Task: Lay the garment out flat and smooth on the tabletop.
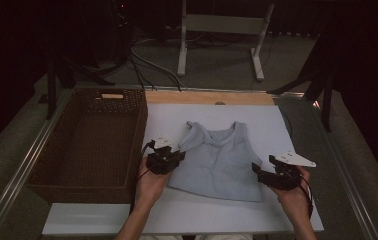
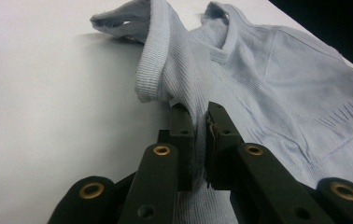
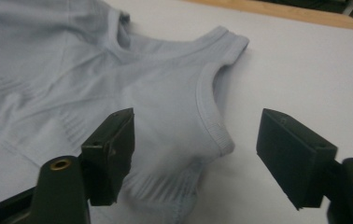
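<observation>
White board (image 1: pixel 177 220) on grey table, basket (image 1: pixel 87 145) at left. Top (image 1: pixel 222 160) lay flat mid-board, unfolded. Left gripper (image 2: pixel 200 123) pinched the top's left armhole edge, fabric lifted slightly; right gripper (image 3: pixel 193 154) spread wide over right armhole. Folding barely begun; basket empty.

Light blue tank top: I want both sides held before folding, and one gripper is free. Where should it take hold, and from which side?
Grip the ribbed armhole edge of the light blue tank top, coming in low from the right side. That hem lies flat, between the open jaws of the right hand-held gripper.
</observation>
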A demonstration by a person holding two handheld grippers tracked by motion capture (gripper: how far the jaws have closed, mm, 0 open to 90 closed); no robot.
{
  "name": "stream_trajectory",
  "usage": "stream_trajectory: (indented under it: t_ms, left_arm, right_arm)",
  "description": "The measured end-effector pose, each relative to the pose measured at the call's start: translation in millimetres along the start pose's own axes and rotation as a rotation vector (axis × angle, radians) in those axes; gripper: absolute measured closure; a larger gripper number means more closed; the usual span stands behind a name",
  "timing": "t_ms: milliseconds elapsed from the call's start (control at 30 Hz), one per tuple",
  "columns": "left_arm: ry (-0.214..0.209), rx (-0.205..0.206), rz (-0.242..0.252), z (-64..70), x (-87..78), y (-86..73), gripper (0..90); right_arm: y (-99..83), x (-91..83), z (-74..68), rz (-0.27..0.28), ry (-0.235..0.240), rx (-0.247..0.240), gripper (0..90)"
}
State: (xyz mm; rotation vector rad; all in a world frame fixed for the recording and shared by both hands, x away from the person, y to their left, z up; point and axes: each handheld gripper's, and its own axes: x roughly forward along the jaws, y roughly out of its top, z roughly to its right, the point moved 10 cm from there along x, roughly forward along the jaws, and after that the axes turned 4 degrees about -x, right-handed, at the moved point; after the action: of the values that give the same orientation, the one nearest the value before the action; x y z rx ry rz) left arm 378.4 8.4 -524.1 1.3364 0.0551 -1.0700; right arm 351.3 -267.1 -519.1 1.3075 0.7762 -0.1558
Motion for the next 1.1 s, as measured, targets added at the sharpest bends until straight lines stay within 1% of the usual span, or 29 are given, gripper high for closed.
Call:
stream_trajectory:
  t_ms: [67, 167, 200, 267, 400, 567, 633, 733, 767, 800, 867, 933, 1000, 1033, 1067, 1100]
  left_arm:
    - [-0.001, -0.001, 0.002, -0.1, 0.3, 0.6, 85.1]
    - [0.0, 0.001, 0.001, 0.4, 0.3, 1.0, 85.2]
    - [0.0, 0.001, 0.001, 0.4, 0.3, 1.0, 85.2]
    - [0.0, 0.003, 0.002, 0.8, -0.1, 1.4, 85.1]
    - [-0.002, 0.001, 0.005, 0.9, -0.8, 1.7, 85.2]
    - [-0.002, 0.002, 0.007, 1.1, -1.2, 1.9, 85.2]
    - [-0.002, 0.003, 0.009, 1.1, -1.3, 2.1, 85.2]
    - [-0.001, 0.002, 0.012, 0.8, -1.7, 2.5, 85.2]
    - [-0.002, 0.002, 0.014, 0.8, -1.9, 2.6, 85.2]
    - [-0.002, 0.003, 0.014, 0.8, -2.2, 2.7, 85.2]
    - [0.005, 0.005, 0.014, -0.8, -2.8, 2.7, 85.3]
    - [0.019, 0.0, 0.016, -4.4, -4.2, 2.8, 85.4]
    - [0.027, -0.013, 0.021, -8.8, -5.8, 3.0, 86.1]
    - [0.027, -0.013, 0.021, -8.8, -5.8, 3.0, 86.1]
    - [0.024, -0.017, 0.024, -10.1, -6.3, 3.5, 86.1]
    - [0.025, -0.005, 0.021, -8.8, -5.8, 3.2, 86.0]
  right_arm:
    - [-1.2, 3.0, 2.1, -0.016, 0.0, -0.006, 32.9]
    - [-3.4, 9.1, 4.3, -0.037, 0.012, 0.003, 39.1]
    - [-3.4, 9.1, 4.3, -0.037, 0.012, 0.003, 39.1]
    - [-5.5, 15.5, 3.1, -0.057, 0.02, -0.009, 44.8]
    - [-7.4, 23.0, 0.2, -0.078, 0.034, -0.015, 50.5]
    - [-9.3, 30.6, 0.0, -0.1, 0.05, -0.001, 59.5]
    - [-9.4, 32.3, 0.6, -0.105, 0.052, 0.007, 65.7]
    - [-8.2, 32.9, 0.3, -0.099, 0.063, 0.006, 85.7]
    - [-6.6, 31.8, -0.1, -0.091, 0.063, 0.002, 88.5]
    - [-5.6, 31.2, -0.4, -0.089, 0.064, 0.0, 89.2]
    - [-1.8, 28.3, 1.6, -0.075, 0.051, -0.009, 90.0]
    - [2.9, 24.2, 9.2, -0.054, 0.02, 0.007, 90.0]
    - [6.0, 20.3, 21.5, -0.037, -0.022, 0.035, 90.0]
    - [6.0, 20.3, 21.5, -0.037, -0.022, 0.035, 90.0]
    - [8.1, 17.5, 30.3, -0.022, -0.04, 0.052, 90.0]
    - [8.6, 17.1, 30.7, -0.021, -0.04, 0.052, 90.0]
